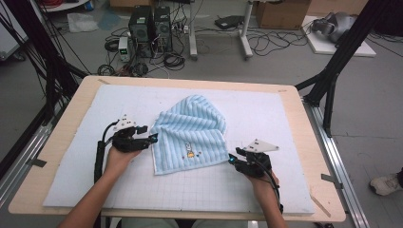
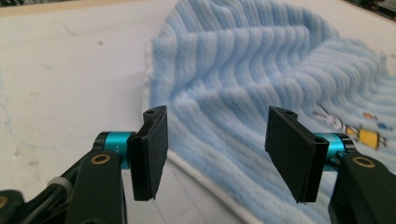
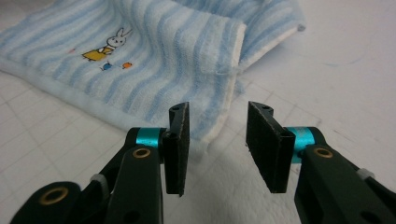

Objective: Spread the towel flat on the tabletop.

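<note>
Towel (image 1: pixel 192 135), light blue with stripes, lies folded at the centre of the white mat (image 1: pixel 285 118) on the tabletop (image 1: pixel 66 133). No readable writing, only a small embroidered rabbit (image 3: pixel 108 44) picture. Left claw (image 1: pixel 153 138) is released beside its left edge; right claw (image 1: pixel 231 159) is released near its lower right corner.

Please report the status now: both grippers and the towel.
Left gripper open at towel edge. Right gripper open at the corner. Towel folded, unheld. Nothing in the way.
</note>
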The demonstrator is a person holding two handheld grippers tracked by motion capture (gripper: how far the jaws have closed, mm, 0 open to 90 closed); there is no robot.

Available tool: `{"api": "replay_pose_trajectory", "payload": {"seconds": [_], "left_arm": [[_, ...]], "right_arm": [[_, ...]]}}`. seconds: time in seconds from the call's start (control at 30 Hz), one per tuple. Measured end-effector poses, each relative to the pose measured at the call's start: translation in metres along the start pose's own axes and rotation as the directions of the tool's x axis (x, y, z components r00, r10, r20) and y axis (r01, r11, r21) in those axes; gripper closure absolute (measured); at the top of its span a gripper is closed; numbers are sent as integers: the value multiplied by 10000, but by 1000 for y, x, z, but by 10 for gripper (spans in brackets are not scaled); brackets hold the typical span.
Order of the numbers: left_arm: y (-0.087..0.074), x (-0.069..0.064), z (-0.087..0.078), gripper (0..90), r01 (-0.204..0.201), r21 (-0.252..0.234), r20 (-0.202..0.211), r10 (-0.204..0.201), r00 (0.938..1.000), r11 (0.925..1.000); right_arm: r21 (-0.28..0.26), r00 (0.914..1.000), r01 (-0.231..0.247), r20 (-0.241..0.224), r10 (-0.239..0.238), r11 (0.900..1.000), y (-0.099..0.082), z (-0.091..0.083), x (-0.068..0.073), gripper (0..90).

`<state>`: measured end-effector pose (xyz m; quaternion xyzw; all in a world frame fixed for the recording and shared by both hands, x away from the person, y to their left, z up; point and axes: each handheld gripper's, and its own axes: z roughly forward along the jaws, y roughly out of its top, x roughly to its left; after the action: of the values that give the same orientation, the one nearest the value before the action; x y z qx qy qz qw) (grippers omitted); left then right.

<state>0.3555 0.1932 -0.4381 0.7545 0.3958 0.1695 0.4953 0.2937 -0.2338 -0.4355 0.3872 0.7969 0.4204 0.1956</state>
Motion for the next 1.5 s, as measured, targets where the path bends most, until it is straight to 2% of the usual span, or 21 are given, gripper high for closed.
{"api": "replay_pose_trajectory", "payload": {"seconds": [0.13,0.2,0.23,0.27,0.37,0.47,0.57,0.7,0.77,0.83,0.93,1.03,1.07,1.1,1.13,1.17,1.23,1.33,1.4,1.43,1.5], "left_arm": [[-7,-5,0,400,-180,316,312,170,9994,9993],[-9,-7,1,404,-268,482,412,248,9988,9985],[-10,-10,2,406,-352,573,453,326,9984,9977],[-11,-12,2,407,-456,630,468,427,9980,9970],[-14,-17,-1,410,-546,752,478,511,9975,9957],[-19,-21,-6,409,-616,784,488,579,9971,9950],[-23,-26,-14,409,-448,635,522,415,9978,9970],[-27,-34,-22,413,-594,710,554,556,9969,9957],[-27,-39,-26,414,-715,756,515,678,9964,9946],[-29,-44,-28,414,-790,804,600,743,9954,9936],[-30,-53,-26,416,-1026,993,732,955,9927,9898],[-33,-61,-18,420,-1589,1537,768,1485,9859,9753],[-33,-64,-15,437,-1875,1824,698,1775,9816,9652],[-32,-67,-14,462,-2104,1857,639,2019,9773,9598],[-32,-69,-13,493,-2223,1824,706,2128,9745,9578],[-32,-71,-13,561,-2351,1807,760,2248,9714,9550],[-32,-72,-12,666,-2323,1771,849,2203,9717,9564],[-32,-73,-12,835,-2513,1738,1027,2363,9662,9522],[-32,-72,-12,846,-2363,1695,1133,2193,9691,9568],[-32,-71,-13,848,-2362,1699,1149,2188,9690,9567],[-32,-71,-13,852,-2364,1680,1224,2176,9683,9570]], "right_arm": [[527,9999,-67,-101,72,9986,3,16,-1,628],[938,9997,67,-224,-47,9956,2,20,-1,649],[1122,9994,80,-348,-41,9937,1,23,0,683],[1049,9990,64,-457,-17,9945,0,23,0,716],[1132,9978,92,-663,-16,9935,0,22,3,807],[1111,9973,136,-728,-55,9937,-2,18,6,825],[1159,9961,4,-872,97,9933,-6,10,10,832],[1134,9972,8,-742,76,9936,-13,-4,21,833],[918,9988,49,-490,-4,9958,-16,-13,27,798],[770,9998,-122,-128,133,9970,-20,-21,31,706],[352,9992,-378,164,372,9987,-27,-32,31,578],[100,9968,-668,451,663,9977,-31,-37,29,492],[16,9960,-725,532,723,9974,-32,-39,27,488],[-31,9955,-772,556,772,9970,-33,-40,26,479],[-68,9950,-806,593,809,9967,-34,-41,24,477],[-102,9944,-835,637,840,9965,-34,-41,22,477],[-148,9936,-945,608,952,9954,-35,-41,19,477],[-296,9917,-1150,536,1165,9929,-35,-39,14,480],[-532,9874,-1536,292,1553,9867,-34,-36,12,484],[-673,9844,-1734,191,1750,9826,-32,-35,12,494],[-763,9832,-1818,23,1825,9804,-27,-30,12,536]]}}
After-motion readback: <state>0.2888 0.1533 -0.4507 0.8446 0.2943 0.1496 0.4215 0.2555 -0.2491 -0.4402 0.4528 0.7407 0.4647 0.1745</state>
